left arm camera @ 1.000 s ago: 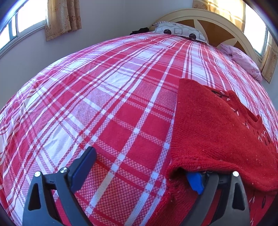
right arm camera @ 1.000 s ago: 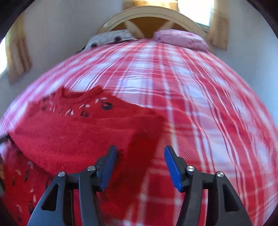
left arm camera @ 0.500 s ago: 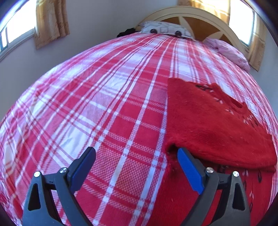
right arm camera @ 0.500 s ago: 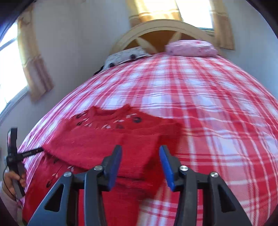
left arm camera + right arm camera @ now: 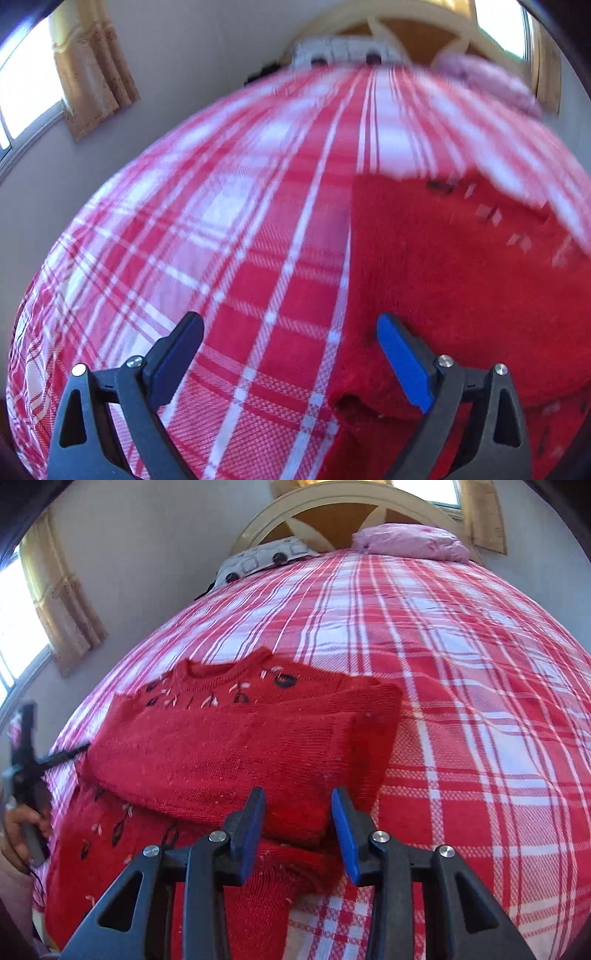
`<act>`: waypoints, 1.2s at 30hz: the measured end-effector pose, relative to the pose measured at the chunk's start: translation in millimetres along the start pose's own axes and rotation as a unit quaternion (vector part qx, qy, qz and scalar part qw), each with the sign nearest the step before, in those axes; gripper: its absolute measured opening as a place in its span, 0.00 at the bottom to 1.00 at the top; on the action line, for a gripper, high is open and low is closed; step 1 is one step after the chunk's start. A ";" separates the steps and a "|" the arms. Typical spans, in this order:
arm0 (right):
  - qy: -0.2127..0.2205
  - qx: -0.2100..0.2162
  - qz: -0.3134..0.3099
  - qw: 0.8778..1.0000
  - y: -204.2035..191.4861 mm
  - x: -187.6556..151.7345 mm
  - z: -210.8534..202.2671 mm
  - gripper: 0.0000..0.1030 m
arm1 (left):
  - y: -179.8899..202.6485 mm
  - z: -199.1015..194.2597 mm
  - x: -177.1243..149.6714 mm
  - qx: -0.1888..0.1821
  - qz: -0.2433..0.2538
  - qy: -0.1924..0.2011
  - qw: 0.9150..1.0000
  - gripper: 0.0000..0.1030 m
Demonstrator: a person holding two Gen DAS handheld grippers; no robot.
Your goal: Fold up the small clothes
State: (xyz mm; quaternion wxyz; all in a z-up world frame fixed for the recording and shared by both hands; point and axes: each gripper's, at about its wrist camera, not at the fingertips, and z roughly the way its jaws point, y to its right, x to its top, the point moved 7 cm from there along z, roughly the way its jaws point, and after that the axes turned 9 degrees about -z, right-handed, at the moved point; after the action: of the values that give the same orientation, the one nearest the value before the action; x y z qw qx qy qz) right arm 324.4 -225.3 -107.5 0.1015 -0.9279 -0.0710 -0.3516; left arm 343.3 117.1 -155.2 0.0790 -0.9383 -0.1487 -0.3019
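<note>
- The red knitted sweater with small embroidered motifs (image 5: 229, 746) is lying on the red-and-white plaid bedspread (image 5: 461, 672), sleeves folded across its body.
- It is looking soft, floppy and light; a pinch through the doubled edge should suit.
- The left gripper (image 5: 290, 341) is gaping wide, holding nothing.
- The right gripper (image 5: 298, 818) is sitting partly open, empty, over the fold.

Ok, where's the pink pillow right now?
In the right wrist view, the pink pillow lies at the head of the bed, against the headboard, right of the grey patterned pillow.

Sweater (image 5: 229, 746) on bedspread (image 5: 461, 686) (pillows (image 5: 410, 541) behind)
</note>
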 end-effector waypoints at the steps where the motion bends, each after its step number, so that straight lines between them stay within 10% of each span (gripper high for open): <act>1: 0.010 -0.001 0.001 1.000 0.4 5.6 -3.6 0.37 | -0.4 -1.7 1.0 -0.001 -0.005 0.004 1.000 0.95; 11: -0.022 -0.003 -0.043 0.999 -21.6 27.0 42.7 0.37 | 45.9 -41.6 24.0 -0.116 -0.015 0.031 0.993 0.94; 15: -0.021 0.023 -0.016 0.999 -10.8 19.1 53.9 0.39 | 50.6 1.6 14.4 -0.047 0.000 0.009 0.999 0.95; 26: -0.013 -0.002 -0.041 0.999 -17.8 19.2 56.4 0.44 | 39.1 18.2 15.2 -0.104 -0.065 -0.011 0.992 1.00; 36: 0.011 0.021 -0.046 0.999 -33.7 -42.7 -43.4 0.49 | -22.9 -69.1 -23.7 -0.147 0.029 0.039 0.988 0.99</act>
State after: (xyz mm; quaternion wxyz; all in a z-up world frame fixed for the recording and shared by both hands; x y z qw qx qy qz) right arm 258.2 -205.5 -99.5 0.1056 -0.9172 -0.1198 -0.3649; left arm 280.0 116.7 -112.2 -0.0453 -0.9310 -0.0722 -0.3548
